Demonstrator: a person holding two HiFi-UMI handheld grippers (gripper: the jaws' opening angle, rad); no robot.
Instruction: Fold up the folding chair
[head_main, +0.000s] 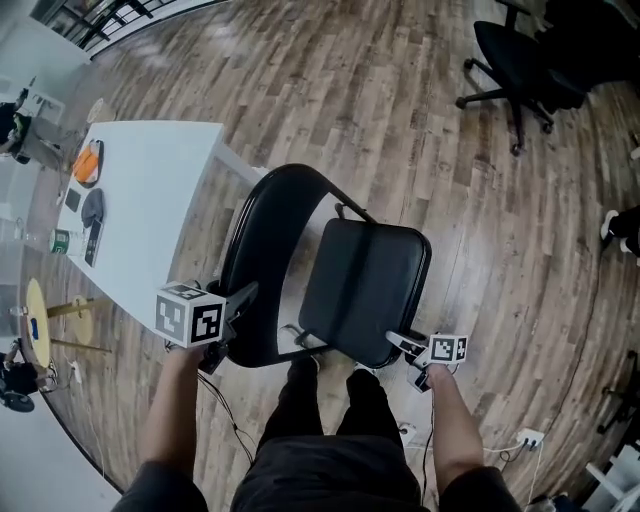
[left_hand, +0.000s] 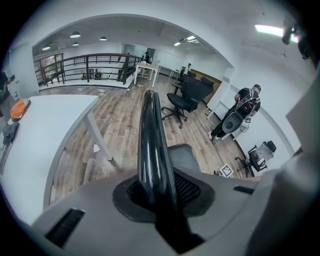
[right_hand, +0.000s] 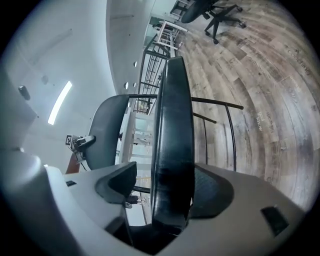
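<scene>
**Both grippers clamped on the folding chair**

The folding chair (head_main: 365, 280) stands on the wooden floor (head_main: 420, 130) just beside a white table (head_main: 150, 190), directly in front of the person's legs (head_main: 330, 400). The left gripper (head_main: 238, 298) is clenched on the glossy black edge of the backrest (head_main: 262, 250), which fills the gap between its jaws. The right gripper (head_main: 402, 343) grasps the near edge of the padded seat (right_hand: 172, 145). In the head view the seat hides most of the chair's legs. An office chair (head_main: 515, 60) is cut off at the top right corner. The small objects (head_main: 88, 165) on the table's far end are too small to identify.
</scene>
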